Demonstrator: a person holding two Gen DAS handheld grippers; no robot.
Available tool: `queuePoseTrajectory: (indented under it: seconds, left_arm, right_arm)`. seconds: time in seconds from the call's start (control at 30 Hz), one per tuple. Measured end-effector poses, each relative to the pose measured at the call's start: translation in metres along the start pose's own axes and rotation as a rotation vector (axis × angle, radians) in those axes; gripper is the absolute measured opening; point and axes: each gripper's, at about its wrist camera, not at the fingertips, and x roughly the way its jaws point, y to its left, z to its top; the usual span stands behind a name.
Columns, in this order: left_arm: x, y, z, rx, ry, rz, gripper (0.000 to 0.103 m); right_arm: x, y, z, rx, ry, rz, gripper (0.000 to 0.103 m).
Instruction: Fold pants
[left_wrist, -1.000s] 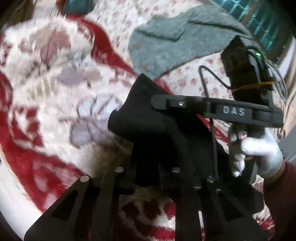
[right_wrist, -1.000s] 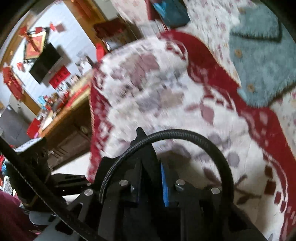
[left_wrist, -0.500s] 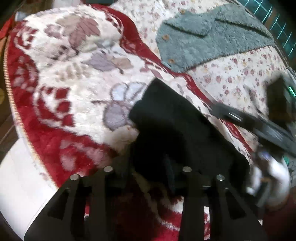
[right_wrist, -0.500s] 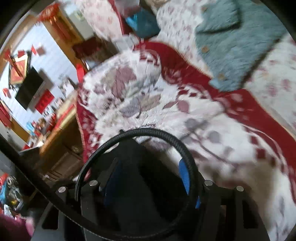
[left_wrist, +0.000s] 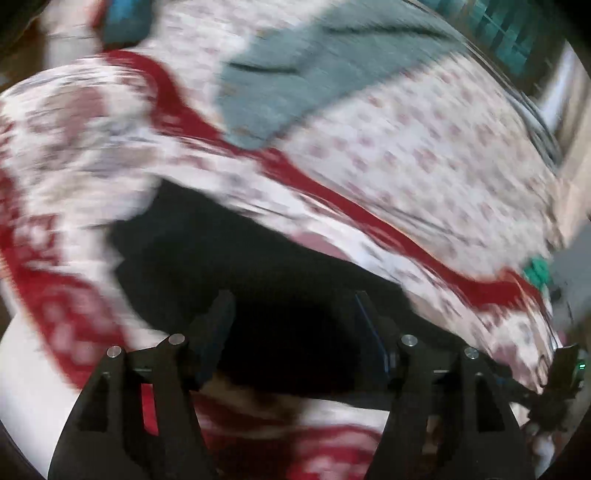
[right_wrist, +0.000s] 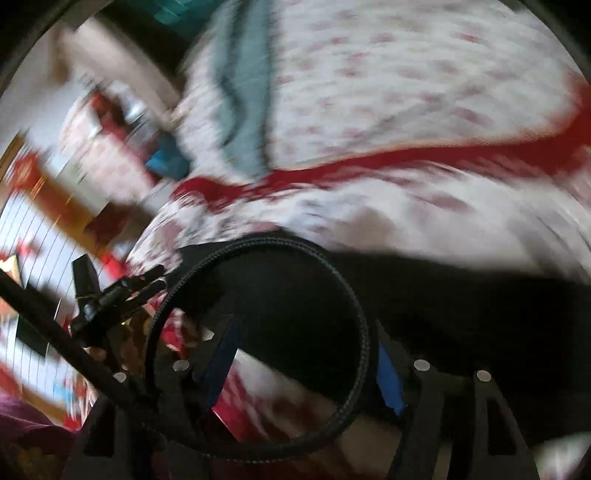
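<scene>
Both views are blurred by motion. The black pants (left_wrist: 229, 258) lie as a dark folded mass on the red and white floral blanket (left_wrist: 74, 155). My left gripper (left_wrist: 291, 325) is open, its fingers spread over the near edge of the pants with nothing clamped. In the right wrist view the pants (right_wrist: 461, 306) stretch to the right, and my right gripper (right_wrist: 303, 343) is open just above their near end. A black cable loop (right_wrist: 258, 243) hangs across the right gripper's fingers.
A grey-green fluffy garment (left_wrist: 295, 74) lies farther back on the pink-flowered bedspread (left_wrist: 424, 147); it also shows in the right wrist view (right_wrist: 243, 92). The other gripper shows at the lower right edge (left_wrist: 561, 373). Room furniture and red decorations (right_wrist: 55, 177) stand beyond the bed's left edge.
Both grippers were shut on the black pants a second ago and have opened. The pants now lie flat on the blanket, and both cameras are swinging fast.
</scene>
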Motion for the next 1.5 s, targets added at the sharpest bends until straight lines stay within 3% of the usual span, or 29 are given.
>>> queuePoseTrajectory:
  seconds: [0.23,0.4,0.57,0.7,0.77,0.93,1.1,1.2,1.27,1.3,1.5]
  left_arm:
    - [0.071,-0.130,-0.022,0.326,0.223,-0.203,0.065]
    - [0.114,-0.220,-0.043,0.522,0.342,-0.352,0.065]
    - [0.149,-0.303,-0.065,0.741,0.430,-0.482,0.065]
    - [0.184,-0.345,-0.078,0.811,0.541,-0.547,0.065]
    - [0.199,-0.362,-0.086,0.876,0.616,-0.573,0.065]
    - [0.219,-0.380,-0.106,1.039,0.671,-0.562,0.065]
    - [0.222,-0.387,-0.115,1.104,0.700,-0.600,0.080]
    - [0.226,-0.390,-0.119,1.116,0.698,-0.594,0.081]
    - [0.230,-0.390,-0.116,1.102,0.719,-0.603,0.074]
    - [0.232,-0.395,-0.119,1.118,0.713,-0.600,0.071]
    - [0.226,-0.393,-0.121,1.149,0.639,-0.608,0.051]
  right_arm:
    - [-0.073,-0.074,-0.058,0.251,-0.068,-0.181,0.069]
    - [-0.089,-0.114,-0.069,0.390,-0.161,-0.221,0.069]
    - [-0.090,-0.129,-0.065,0.428,-0.249,-0.182,0.070]
    - [-0.089,-0.132,-0.062,0.400,-0.287,-0.134,0.070]
    - [-0.090,-0.133,-0.065,0.399,-0.316,-0.092,0.070]
    - [-0.091,-0.137,-0.070,0.415,-0.411,0.018,0.070]
    - [-0.085,-0.138,-0.062,0.403,-0.411,0.053,0.070]
    - [-0.086,-0.146,-0.064,0.430,-0.419,0.124,0.060]
    - [-0.086,-0.152,-0.064,0.457,-0.431,0.160,0.049]
    - [-0.087,-0.154,-0.065,0.469,-0.437,0.167,0.039]
    - [-0.084,-0.154,-0.062,0.485,-0.423,0.125,0.018]
